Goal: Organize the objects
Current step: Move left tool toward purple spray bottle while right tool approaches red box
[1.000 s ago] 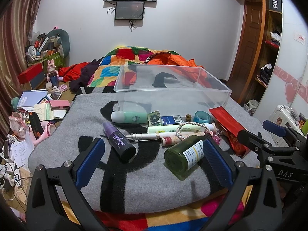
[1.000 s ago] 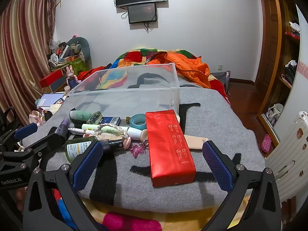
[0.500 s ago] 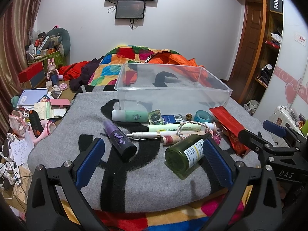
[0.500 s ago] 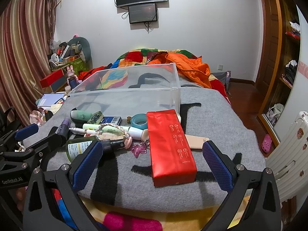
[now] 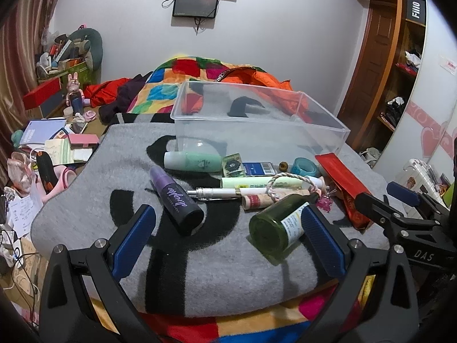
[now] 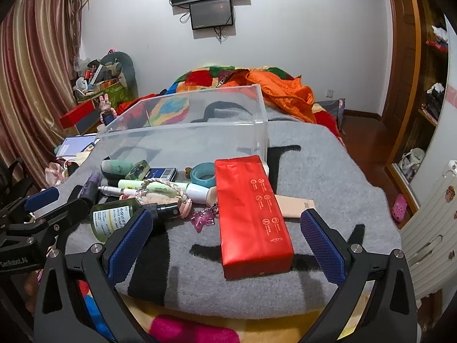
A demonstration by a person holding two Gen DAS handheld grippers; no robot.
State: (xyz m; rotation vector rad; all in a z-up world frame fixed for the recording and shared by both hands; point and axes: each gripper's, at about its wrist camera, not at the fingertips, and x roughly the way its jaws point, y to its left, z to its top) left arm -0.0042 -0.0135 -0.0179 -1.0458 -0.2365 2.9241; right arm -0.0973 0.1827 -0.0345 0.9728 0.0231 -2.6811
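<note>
A clear plastic bin (image 5: 320, 120) (image 6: 257, 105) stands empty on the grey blanket (image 5: 217, 265). In front of it lie a purple spray bottle (image 5: 177, 200), a green glass bottle (image 5: 277, 225) (image 6: 114, 217), a mint tube (image 5: 194, 161), a white pen (image 5: 217, 192), a teal tape roll (image 5: 304, 165) (image 6: 204, 173) and a red flat box (image 6: 251, 214) (image 5: 342, 183). My left gripper (image 5: 228, 237) is open, just short of the purple and green bottles. My right gripper (image 6: 225, 243) is open, its fingers either side of the red box's near end.
A pink charm (image 6: 203, 218) and braided cord (image 6: 160, 184) lie among the items. A cluttered side table (image 5: 57, 148) is left of the bed, a wardrobe (image 5: 400, 71) right. An orange jacket (image 6: 280, 91) lies behind the bin.
Both grippers have crept slightly forward toward the items. Nothing on the blanket has moved.
</note>
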